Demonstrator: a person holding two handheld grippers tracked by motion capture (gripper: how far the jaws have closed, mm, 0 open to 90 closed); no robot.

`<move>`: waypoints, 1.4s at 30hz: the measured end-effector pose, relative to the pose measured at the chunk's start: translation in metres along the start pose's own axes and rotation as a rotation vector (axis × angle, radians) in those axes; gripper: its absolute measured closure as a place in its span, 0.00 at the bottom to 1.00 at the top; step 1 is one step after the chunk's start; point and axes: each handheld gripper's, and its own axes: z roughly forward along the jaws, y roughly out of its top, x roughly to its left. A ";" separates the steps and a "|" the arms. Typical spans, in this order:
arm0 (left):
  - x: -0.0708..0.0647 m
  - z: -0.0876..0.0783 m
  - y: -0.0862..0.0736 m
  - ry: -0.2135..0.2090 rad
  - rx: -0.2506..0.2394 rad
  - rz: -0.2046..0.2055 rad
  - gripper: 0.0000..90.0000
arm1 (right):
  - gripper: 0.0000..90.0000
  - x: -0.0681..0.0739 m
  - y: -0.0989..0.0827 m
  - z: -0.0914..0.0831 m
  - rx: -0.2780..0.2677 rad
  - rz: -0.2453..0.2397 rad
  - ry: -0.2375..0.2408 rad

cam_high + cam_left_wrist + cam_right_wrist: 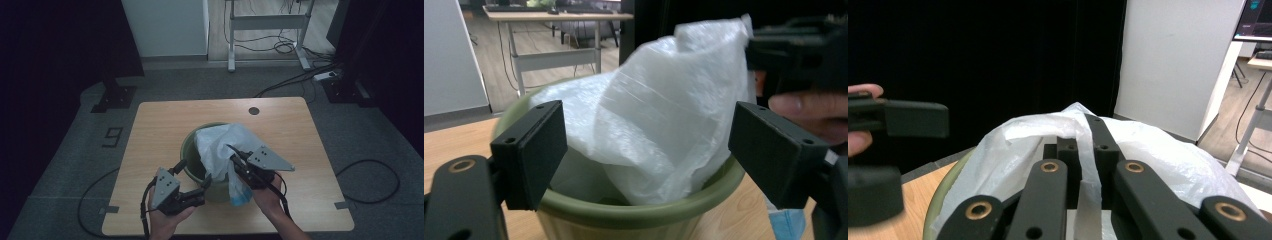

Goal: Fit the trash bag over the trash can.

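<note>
1. The green bin (pixel 192 150) stands mid-tabletop (pixel 155 125); the white plastic bag (pixel 220 142) sits partly inside it, bunched above the rim, not yet spread over it.
2. The right gripper (pixel 231 159) has its jaws pinched on the bag's edge above the bin.
3. The left gripper (pixel 206 181), jaws wide and holding nothing, faces the bin's near rim.
4. Lining looks about half done.
5. The only writing is a "9" (pixel 114 136) taped on the floor left of the bin.

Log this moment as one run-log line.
right gripper: shut on plastic bag | left gripper: open at green bin rim | bag: partly inside bin
</note>
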 end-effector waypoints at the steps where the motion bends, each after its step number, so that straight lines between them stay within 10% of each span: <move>1: -0.002 0.004 -0.001 0.003 0.009 0.006 0.18 | 0.95 0.000 0.000 0.000 0.002 0.003 0.001; 16: -0.010 0.024 -0.005 -0.063 0.046 0.005 0.90 | 0.86 -0.003 -0.009 -0.009 0.000 0.034 0.025; 21: -0.014 0.025 -0.007 -0.086 0.055 0.018 0.89 | 0.85 -0.007 -0.011 -0.011 -0.002 0.044 0.022; 26: -0.020 0.020 -0.011 -0.070 0.017 0.029 0.56 | 0.86 -0.011 -0.008 -0.008 0.000 0.044 0.004; 31: -0.024 0.023 -0.012 -0.065 0.028 0.054 0.48 | 0.88 -0.010 -0.002 -0.005 -0.007 0.049 0.008; 39: -0.016 0.028 -0.010 -0.043 0.020 0.011 0.80 | 0.87 -0.006 0.001 -0.004 -0.016 0.034 0.024; 42: -0.011 0.027 -0.009 -0.055 0.015 -0.005 0.93 | 0.72 -0.005 -0.005 -0.008 -0.011 0.041 0.039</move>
